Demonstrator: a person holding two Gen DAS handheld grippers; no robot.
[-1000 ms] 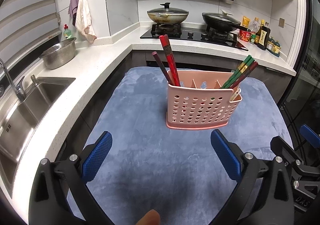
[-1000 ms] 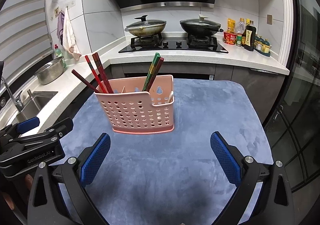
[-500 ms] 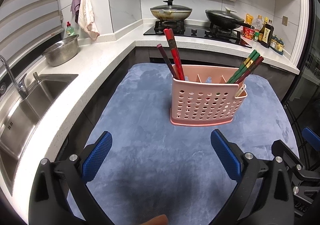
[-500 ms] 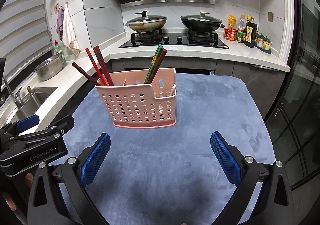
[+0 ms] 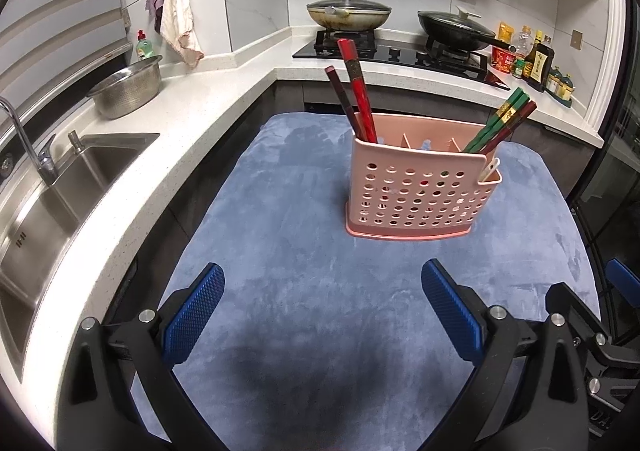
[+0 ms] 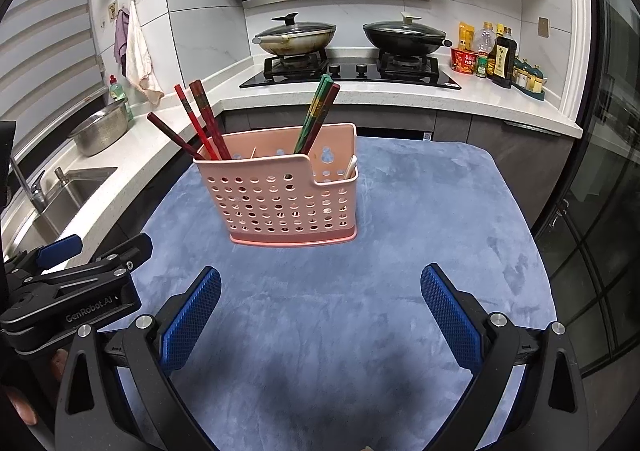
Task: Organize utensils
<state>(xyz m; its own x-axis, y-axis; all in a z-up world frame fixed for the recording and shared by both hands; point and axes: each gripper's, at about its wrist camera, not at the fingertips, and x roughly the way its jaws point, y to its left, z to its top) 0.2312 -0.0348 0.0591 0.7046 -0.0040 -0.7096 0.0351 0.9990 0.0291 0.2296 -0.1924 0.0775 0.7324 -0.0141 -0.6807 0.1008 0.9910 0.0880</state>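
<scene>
Chopsticks [image 5: 354,91] stand sorted in the pink holder [image 5: 420,191] mid-mat [image 5: 300,311]; nothing loose remains, so it looks finished. Left gripper [image 5: 322,307] and right gripper [image 6: 320,311] hang empty, fingers wide apart.

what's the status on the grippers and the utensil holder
Left gripper open, empty. Right gripper open, empty. Pink utensil holder upright on blue mat, red chopsticks one end, green chopsticks other. Nothing between grippers and holder.
</scene>
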